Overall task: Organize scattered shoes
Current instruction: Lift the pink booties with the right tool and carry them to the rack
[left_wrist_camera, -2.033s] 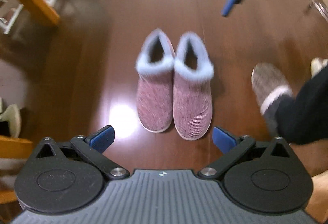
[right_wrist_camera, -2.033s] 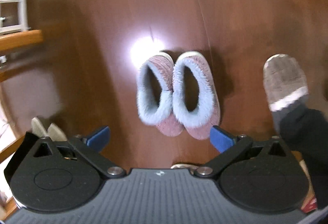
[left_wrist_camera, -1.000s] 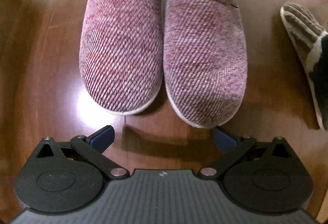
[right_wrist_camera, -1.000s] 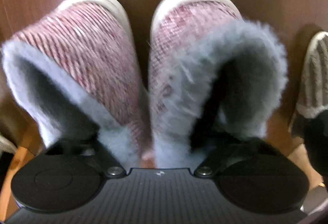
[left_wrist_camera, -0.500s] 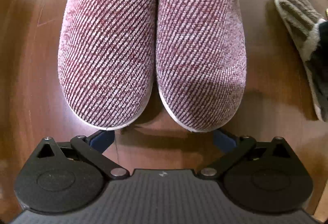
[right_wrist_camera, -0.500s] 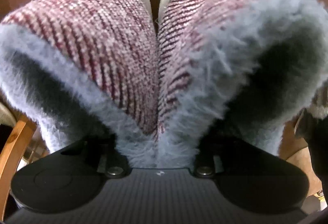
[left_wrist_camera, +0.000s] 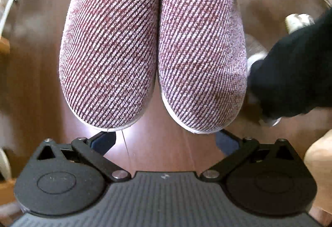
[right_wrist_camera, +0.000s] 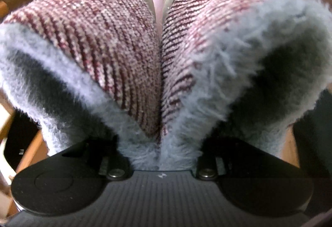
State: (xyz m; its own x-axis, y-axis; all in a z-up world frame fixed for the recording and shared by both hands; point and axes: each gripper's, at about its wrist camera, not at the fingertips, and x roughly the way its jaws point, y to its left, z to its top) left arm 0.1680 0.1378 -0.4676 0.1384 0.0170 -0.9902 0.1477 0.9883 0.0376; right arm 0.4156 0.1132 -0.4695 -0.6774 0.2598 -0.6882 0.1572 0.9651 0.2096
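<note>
A dark reddish-brown wooden floor (left_wrist_camera: 170,150) fills the background, polished enough to throw back a bright patch of light (left_wrist_camera: 134,133) low in the left wrist view. Pale wooden furniture (left_wrist_camera: 4,46) shows blurred at the left edge of that view, and a light wooden frame (right_wrist_camera: 31,150) stands at the lower left of the right wrist view. The corners are too blurred to read.
</note>
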